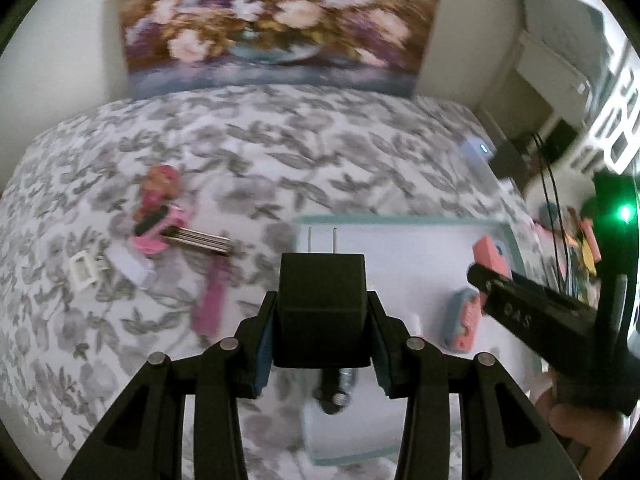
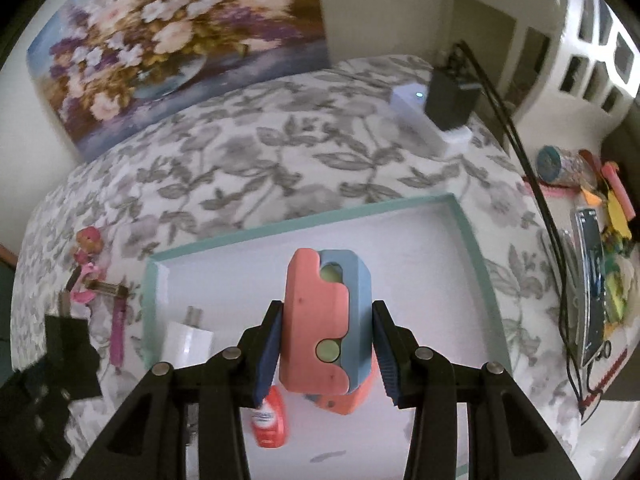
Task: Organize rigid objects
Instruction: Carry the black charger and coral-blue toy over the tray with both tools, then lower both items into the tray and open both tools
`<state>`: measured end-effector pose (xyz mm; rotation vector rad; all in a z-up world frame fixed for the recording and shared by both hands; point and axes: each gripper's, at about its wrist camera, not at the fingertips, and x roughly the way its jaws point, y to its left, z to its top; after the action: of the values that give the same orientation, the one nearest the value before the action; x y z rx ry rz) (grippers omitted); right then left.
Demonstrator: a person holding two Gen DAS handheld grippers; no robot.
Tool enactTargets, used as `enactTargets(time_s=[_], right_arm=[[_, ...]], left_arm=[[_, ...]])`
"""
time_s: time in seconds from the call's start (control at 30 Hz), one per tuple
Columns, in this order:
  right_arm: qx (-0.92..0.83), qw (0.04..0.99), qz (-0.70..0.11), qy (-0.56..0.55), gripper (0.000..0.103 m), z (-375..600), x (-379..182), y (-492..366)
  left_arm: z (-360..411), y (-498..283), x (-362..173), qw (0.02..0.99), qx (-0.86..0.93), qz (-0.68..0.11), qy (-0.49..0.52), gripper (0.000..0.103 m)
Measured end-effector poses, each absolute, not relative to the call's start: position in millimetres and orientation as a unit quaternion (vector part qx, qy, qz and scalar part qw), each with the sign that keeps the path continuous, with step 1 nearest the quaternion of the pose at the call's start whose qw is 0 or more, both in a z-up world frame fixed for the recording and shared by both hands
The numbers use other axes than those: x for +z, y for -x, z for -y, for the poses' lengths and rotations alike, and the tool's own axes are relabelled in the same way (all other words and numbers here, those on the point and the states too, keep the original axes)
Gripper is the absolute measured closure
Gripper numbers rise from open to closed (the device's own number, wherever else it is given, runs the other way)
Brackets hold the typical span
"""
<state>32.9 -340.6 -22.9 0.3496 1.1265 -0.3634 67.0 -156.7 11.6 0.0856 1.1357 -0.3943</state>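
Left gripper (image 1: 322, 312) pinches a boxy matte-black plug adapter (image 1: 322, 300), prongs at twelve o'clock. Right gripper (image 2: 326, 354) pinches a rounded coral-and-blue block (image 2: 324, 320) over the teal-rimmed tray (image 2: 472, 236).

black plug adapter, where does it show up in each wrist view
Left wrist view: the black plug adapter sits centre frame, clamped in the left hand-held gripper, prongs up.
Right wrist view: at the far left edge, dark and blurred.
Shared landmark: the teal-rimmed tray.
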Motion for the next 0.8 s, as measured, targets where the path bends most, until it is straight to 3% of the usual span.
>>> enactTargets(time_s=[0.8], right_arm=[[-0.213, 0.777, -0.564, -0.182, 0.057, 388.6, -61.0, -11.6]], left_arm=[[212.0, -37.8, -43.7, 0.76, -0.224, -0.603, -0.095, 0.06]])
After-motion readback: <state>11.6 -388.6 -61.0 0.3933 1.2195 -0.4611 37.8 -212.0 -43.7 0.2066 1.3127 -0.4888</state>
